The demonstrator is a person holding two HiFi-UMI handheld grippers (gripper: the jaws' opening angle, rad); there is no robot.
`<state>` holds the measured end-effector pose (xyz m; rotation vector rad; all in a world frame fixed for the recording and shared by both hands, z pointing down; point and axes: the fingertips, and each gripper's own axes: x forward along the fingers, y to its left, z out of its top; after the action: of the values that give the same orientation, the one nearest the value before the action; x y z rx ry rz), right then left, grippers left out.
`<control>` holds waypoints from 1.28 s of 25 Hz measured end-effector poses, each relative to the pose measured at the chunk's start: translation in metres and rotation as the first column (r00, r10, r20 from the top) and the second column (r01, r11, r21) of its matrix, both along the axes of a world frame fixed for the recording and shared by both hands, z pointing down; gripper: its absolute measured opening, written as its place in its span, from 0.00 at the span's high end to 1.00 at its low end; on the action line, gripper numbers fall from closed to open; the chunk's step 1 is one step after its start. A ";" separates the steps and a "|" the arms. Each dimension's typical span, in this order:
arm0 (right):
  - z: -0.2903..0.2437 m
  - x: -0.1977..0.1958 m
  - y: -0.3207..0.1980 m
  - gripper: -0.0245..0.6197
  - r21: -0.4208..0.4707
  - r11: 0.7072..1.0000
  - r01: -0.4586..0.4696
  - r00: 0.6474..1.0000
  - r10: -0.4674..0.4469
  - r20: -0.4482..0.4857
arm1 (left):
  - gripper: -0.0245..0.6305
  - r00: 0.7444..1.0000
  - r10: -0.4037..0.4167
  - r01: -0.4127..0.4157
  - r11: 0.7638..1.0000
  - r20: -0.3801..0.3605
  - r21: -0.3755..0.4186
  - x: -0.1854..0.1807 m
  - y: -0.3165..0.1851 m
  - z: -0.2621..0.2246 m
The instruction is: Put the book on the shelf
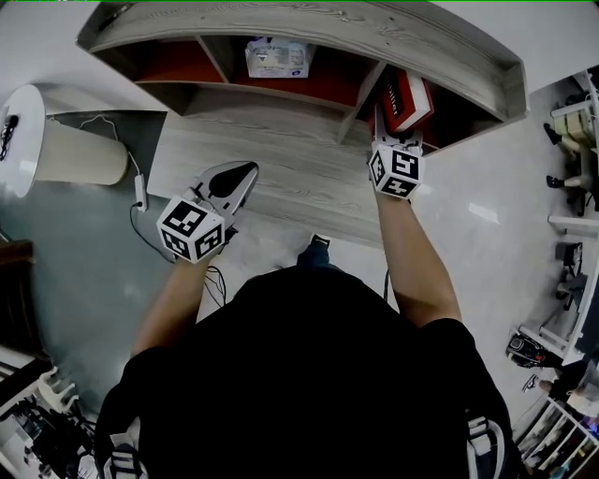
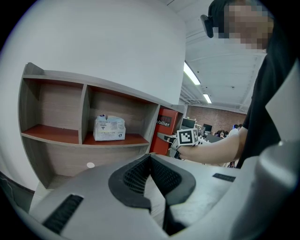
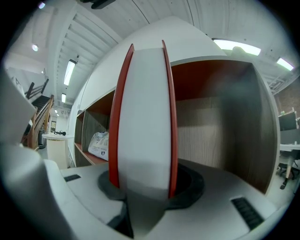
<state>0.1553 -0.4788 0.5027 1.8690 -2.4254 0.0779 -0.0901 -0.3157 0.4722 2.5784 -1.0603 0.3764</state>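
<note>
A red-covered book [image 1: 404, 101] stands upright, page edges toward me, in my right gripper [image 1: 398, 140], which is shut on its lower end. The book [image 3: 143, 117] sits at the mouth of the rightmost compartment of the grey wooden shelf [image 1: 309, 23], whose inner boards are red-brown. In the right gripper view my right gripper [image 3: 140, 185] holds it in front of the compartment's right wall [image 3: 243, 126]. My left gripper [image 1: 229, 182] hangs shut and holds nothing over the lower board, to the book's left. In its own view the left gripper [image 2: 150, 161] faces the shelf [image 2: 56, 136].
A white packet [image 1: 277, 58] [image 2: 109, 128] [image 3: 100, 144] lies in the middle compartment. A round white stand [image 1: 19, 131] and a cable [image 1: 140, 196] are on the floor at the left. Racks and clutter [image 1: 571, 224] line the right side.
</note>
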 end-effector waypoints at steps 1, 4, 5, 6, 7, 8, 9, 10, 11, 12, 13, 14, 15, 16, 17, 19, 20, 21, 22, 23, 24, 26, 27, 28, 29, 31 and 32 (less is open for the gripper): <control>0.000 0.000 0.000 0.70 -0.001 1.000 -0.002 1.000 0.002 0.000 | 0.93 1.000 0.001 -0.001 1.000 -0.001 0.000 0.001 0.000 0.000; 0.001 -0.001 0.001 0.70 -0.005 1.000 -0.003 1.000 0.003 -0.007 | 0.93 1.000 0.004 -0.004 1.000 -0.004 0.002 0.004 0.000 -0.001; 0.001 -0.001 0.002 0.70 -0.006 1.000 -0.003 1.000 0.003 -0.010 | 0.93 1.000 0.004 -0.004 1.000 -0.005 0.002 0.004 0.000 -0.001; 0.002 -0.001 0.002 0.70 -0.008 1.000 -0.001 1.000 0.001 -0.013 | 0.93 1.000 0.003 -0.003 1.000 -0.005 0.002 0.004 0.000 -0.001; 0.002 -0.002 0.003 0.69 -0.009 1.000 0.002 1.000 -0.002 -0.014 | 0.93 1.000 0.003 -0.003 1.000 -0.005 0.002 0.003 0.000 -0.001; 0.002 -0.004 0.003 0.69 -0.011 1.000 0.007 1.000 -0.007 -0.014 | 0.93 1.000 0.002 -0.002 1.000 -0.005 0.002 0.002 0.000 -0.001; 0.002 -0.006 0.004 0.69 -0.013 1.000 0.013 1.000 -0.013 -0.013 | 0.93 1.000 0.001 -0.001 1.000 -0.005 0.001 0.002 0.001 0.000; 0.002 -0.008 0.004 0.68 -0.015 1.000 0.019 1.000 -0.019 -0.011 | 0.93 1.000 0.000 0.000 1.000 -0.005 0.000 0.001 0.001 0.000; 0.002 -0.010 0.005 0.67 -0.018 1.000 0.025 1.000 -0.025 -0.009 | 0.93 1.000 0.000 0.000 1.000 -0.006 -0.001 0.001 0.002 0.000; 0.002 -0.013 0.006 0.66 -0.020 0.999 0.031 0.999 -0.031 -0.007 | 0.93 1.000 0.000 0.000 1.000 -0.007 -0.001 0.000 0.003 0.000; 0.002 -0.015 0.007 0.65 -0.022 0.999 0.036 0.999 -0.036 -0.006 | 0.93 1.000 -0.001 0.001 1.000 -0.009 -0.001 0.000 0.003 0.000; 0.002 -0.017 0.008 0.63 -0.023 0.999 0.041 0.999 -0.041 -0.004 | 0.93 1.000 -0.002 0.002 1.000 -0.010 -0.001 0.000 0.004 0.000; 0.002 -0.019 0.008 0.62 -0.024 0.999 0.045 0.999 -0.046 -0.003 | 0.93 1.000 -0.003 0.003 1.000 -0.012 0.000 -0.001 0.004 0.000; 0.002 -0.020 0.009 0.61 -0.025 0.998 0.051 0.999 -0.051 -0.002 | 0.93 1.000 -0.005 0.005 1.000 -0.014 0.001 -0.002 0.004 0.000; 0.002 -0.022 0.009 0.61 -0.026 0.998 0.057 0.998 -0.057 -0.001 | 0.93 1.000 -0.006 0.006 1.000 -0.016 0.001 -0.002 0.004 0.000; 0.002 -0.025 0.011 0.58 -0.027 0.997 0.073 0.997 -0.073 0.002 | 0.93 1.000 -0.007 0.007 1.000 -0.019 0.001 -0.003 0.004 0.000; 0.002 -0.028 0.012 0.57 -0.028 0.996 0.081 0.997 -0.081 0.002 | 0.93 1.000 -0.007 0.007 1.000 -0.021 0.001 -0.003 0.005 0.000; 0.002 -0.030 0.013 0.55 -0.029 0.996 0.088 0.996 -0.088 0.001 | 0.93 1.000 -0.007 0.007 1.000 -0.022 0.001 -0.004 0.005 0.000; 0.002 -0.032 0.014 0.54 -0.031 0.995 0.094 0.996 -0.094 -0.001 | 0.93 1.000 -0.007 0.007 1.000 -0.022 0.001 -0.004 0.006 0.000; 0.002 -0.034 0.014 0.54 -0.033 0.995 0.098 0.995 -0.098 -0.004 | 0.93 1.000 -0.007 0.007 1.000 -0.023 0.001 -0.004 0.006 0.000; 0.002 -0.036 0.014 0.53 -0.035 0.994 0.101 0.995 -0.102 -0.006 | 0.93 1.000 -0.006 0.006 1.000 -0.023 0.001 -0.004 0.007 -0.001; 0.002 -0.039 0.015 0.51 -0.039 0.994 0.107 0.994 -0.107 -0.008 | 0.93 1.000 -0.006 0.006 1.000 -0.023 0.000 -0.004 0.008 -0.001; 0.002 -0.041 0.016 0.50 -0.041 0.993 0.110 0.994 -0.110 -0.008 | 0.93 1.000 -0.005 0.005 1.000 -0.023 0.000 -0.004 0.009 -0.001; 0.002 -0.043 0.016 0.49 -0.043 0.993 0.112 0.994 -0.112 -0.009 | 0.93 1.000 -0.005 0.005 1.000 -0.023 0.000 -0.004 0.009 -0.001; 0.003 -0.045 0.016 0.49 -0.045 0.992 0.114 0.993 -0.115 -0.009 | 0.93 1.000 -0.004 0.004 1.000 -0.024 -0.001 -0.005 0.010 -0.001; 0.003 -0.049 0.017 0.47 -0.048 0.992 0.119 0.993 -0.120 -0.011 | 0.93 1.000 -0.004 0.004 1.000 -0.026 -0.002 -0.005 0.011 0.000; 0.003 -0.051 0.017 0.46 -0.049 0.991 0.122 0.992 -0.123 -0.011 | 0.93 1.000 -0.005 0.005 1.000 -0.027 -0.003 -0.006 0.012 0.000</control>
<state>0.1043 -0.4621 0.5062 1.6912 -2.4987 0.1137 -0.0960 -0.3038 0.4724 2.5706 -1.0553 0.3408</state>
